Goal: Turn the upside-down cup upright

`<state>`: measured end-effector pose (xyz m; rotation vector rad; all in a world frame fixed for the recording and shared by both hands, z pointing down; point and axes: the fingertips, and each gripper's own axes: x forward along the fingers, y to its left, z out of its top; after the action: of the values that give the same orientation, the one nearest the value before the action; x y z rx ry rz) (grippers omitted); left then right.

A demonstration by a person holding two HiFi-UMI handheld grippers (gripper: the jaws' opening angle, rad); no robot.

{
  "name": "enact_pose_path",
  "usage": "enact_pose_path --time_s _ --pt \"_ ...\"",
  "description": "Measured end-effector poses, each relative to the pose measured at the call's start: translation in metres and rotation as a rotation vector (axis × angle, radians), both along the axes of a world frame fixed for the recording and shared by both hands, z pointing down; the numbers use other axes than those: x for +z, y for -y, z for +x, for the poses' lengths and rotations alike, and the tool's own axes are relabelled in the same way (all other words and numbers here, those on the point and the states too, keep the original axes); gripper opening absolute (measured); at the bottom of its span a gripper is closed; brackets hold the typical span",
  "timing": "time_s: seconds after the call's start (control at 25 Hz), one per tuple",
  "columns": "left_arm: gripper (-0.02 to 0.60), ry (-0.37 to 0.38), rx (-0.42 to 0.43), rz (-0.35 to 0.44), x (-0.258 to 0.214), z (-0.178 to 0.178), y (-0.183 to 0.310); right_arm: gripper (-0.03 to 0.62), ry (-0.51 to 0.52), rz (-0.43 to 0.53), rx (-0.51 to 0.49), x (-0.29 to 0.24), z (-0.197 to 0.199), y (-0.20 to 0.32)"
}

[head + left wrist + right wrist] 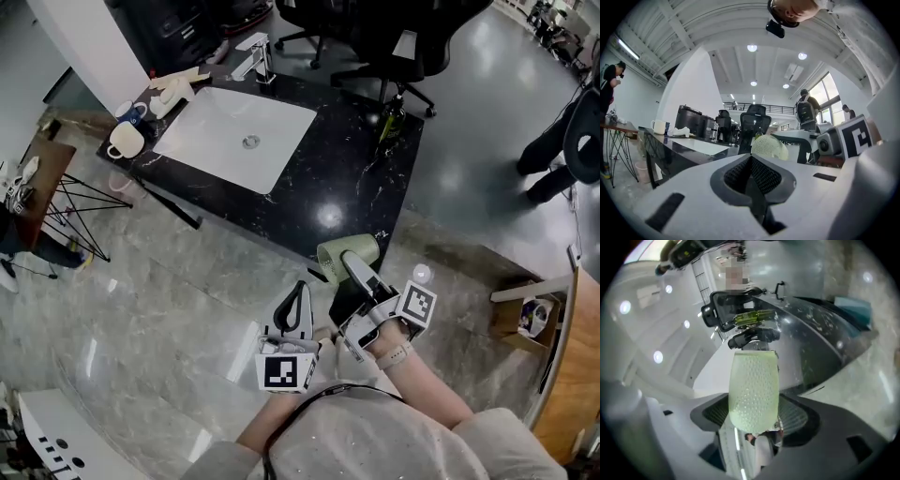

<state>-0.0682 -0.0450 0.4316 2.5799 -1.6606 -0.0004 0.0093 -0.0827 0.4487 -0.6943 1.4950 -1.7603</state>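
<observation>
A pale green dimpled cup (349,251) hangs in the air just off the front edge of the black marble counter (356,178). My right gripper (357,269) is shut on it. In the right gripper view the cup (753,390) sits between the two pads with its rim pointing away from the camera and its rounded base near the jaws' root. My left gripper (298,291) is beside it on the left, shut and empty. In the left gripper view the cup (768,146) shows just beyond the closed fingertips (752,173).
The counter carries a white sink (234,136), a faucet (255,56), white mugs (127,141) and a green bottle (389,122). Black office chairs (394,47) stand behind it. A wire-legged side table (47,187) is at the left, a cardboard box (525,314) at the right.
</observation>
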Motion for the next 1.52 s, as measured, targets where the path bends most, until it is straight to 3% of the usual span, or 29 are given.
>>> enact_pose_path --time_s 0.28,0.48,0.6,0.8,1.12,1.36,1.52 --pt "0.005 -0.006 0.005 -0.007 -0.002 -0.002 -0.006 0.324 0.454 -0.112 0.063 -0.004 -0.016 0.003" --pt "0.005 0.009 0.006 0.008 -0.005 -0.008 -0.005 0.324 0.775 -0.098 0.119 -0.002 -0.009 0.01" --pt "0.005 0.02 0.009 0.003 -0.005 -0.011 -0.005 0.324 0.912 -0.124 0.157 -0.002 -0.01 0.014" --pt "0.005 0.031 0.017 -0.011 -0.001 -0.011 -0.005 0.324 1.055 -0.125 0.245 -0.004 -0.005 0.019" --pt "0.005 -0.016 0.025 -0.042 -0.007 -0.003 0.002 0.324 1.194 0.01 0.308 -0.006 0.021 0.017" --pt "0.005 0.048 0.036 -0.009 -0.002 -0.006 0.007 0.324 1.232 0.081 0.286 -0.006 0.027 0.015" --pt "0.005 0.016 0.037 -0.033 -0.004 0.0 0.008 0.324 1.24 0.087 0.315 0.001 0.033 0.015"
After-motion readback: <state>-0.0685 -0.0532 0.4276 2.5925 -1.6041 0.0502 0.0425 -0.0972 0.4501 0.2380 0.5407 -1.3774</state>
